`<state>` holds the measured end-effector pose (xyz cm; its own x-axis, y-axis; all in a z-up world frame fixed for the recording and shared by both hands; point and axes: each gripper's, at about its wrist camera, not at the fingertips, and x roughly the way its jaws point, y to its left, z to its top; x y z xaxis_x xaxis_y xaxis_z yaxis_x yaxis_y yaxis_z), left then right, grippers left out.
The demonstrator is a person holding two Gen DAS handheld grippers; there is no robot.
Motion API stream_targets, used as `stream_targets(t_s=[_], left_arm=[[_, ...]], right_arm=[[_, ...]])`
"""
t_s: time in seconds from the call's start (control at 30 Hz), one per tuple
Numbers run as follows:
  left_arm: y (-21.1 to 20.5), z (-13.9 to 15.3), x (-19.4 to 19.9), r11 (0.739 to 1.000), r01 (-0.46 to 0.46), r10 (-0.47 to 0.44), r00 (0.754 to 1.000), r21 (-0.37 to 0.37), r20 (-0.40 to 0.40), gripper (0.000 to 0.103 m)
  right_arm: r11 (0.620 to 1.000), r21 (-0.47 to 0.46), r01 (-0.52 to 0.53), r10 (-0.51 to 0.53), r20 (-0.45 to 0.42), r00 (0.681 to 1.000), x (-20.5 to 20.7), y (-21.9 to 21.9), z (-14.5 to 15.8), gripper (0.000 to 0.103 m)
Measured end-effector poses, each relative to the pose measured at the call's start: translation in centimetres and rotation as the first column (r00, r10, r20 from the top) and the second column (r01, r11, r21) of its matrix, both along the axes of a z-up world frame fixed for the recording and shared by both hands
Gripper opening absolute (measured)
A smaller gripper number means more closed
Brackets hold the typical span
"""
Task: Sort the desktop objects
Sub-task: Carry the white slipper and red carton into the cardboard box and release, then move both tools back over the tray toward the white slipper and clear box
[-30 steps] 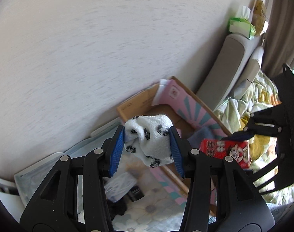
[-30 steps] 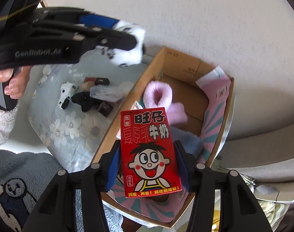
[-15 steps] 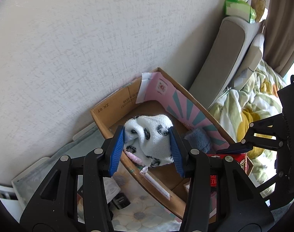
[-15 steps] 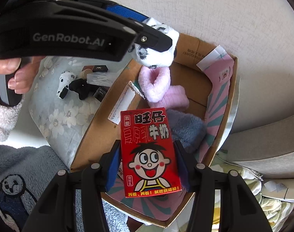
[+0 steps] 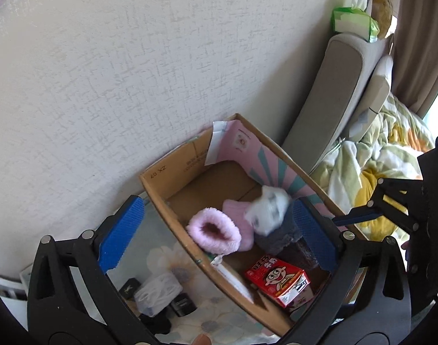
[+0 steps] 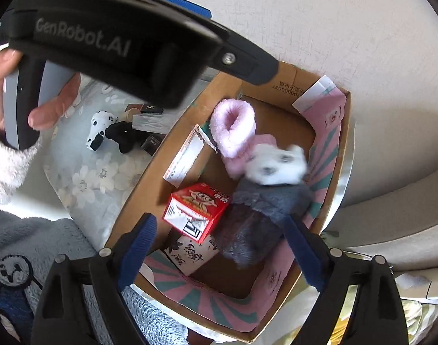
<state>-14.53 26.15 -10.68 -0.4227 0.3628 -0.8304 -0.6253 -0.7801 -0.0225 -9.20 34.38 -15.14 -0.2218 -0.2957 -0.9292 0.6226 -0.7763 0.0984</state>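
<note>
A: Both tools, left (image 5: 219, 238) and right (image 6: 219, 250), have just spread their jaws wide apart, nothing between the pads.

B: And the sock (image 6: 276, 165)?

A: Blurred, inside the box (image 6: 276, 86), touching the pink slipper (image 6: 233, 129) at its 5 o'clock. Carton (image 6: 195, 210) (red) lies at the sock's 8 o'clock.

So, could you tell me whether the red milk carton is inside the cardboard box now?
Inside: the red milk carton lies tipped on the cardboard box floor.
</note>
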Motion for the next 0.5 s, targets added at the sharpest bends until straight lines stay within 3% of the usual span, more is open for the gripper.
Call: stream_targets(t_s=[0.13, 0.3, 0.5], left_arm=[[-0.5, 0.2, 0.2, 1.000, 0.003, -0.003, 1.000, 0.001, -0.002, 0.103], [-1.8, 0.6, 0.3, 1.000, -0.005, 0.005, 1.000, 0.011, 0.018, 0.103], [-4.7, 2.7, 0.6, 0.998, -0.034, 0.034, 0.999, 0.046, -0.011, 0.103]], right_arm=[[1.000, 0.011, 0.019, -0.019, -0.020, 1.000, 0.3, 0.1, -0.1, 0.096], [0.998, -0.019, 0.052, -0.052, -0.003, 0.999, 0.1, 0.6, 0.7, 0.096], [0.993, -0.014, 0.115, -0.116, -0.019, 0.993, 0.1, 1.0, 2.2, 0.096]])
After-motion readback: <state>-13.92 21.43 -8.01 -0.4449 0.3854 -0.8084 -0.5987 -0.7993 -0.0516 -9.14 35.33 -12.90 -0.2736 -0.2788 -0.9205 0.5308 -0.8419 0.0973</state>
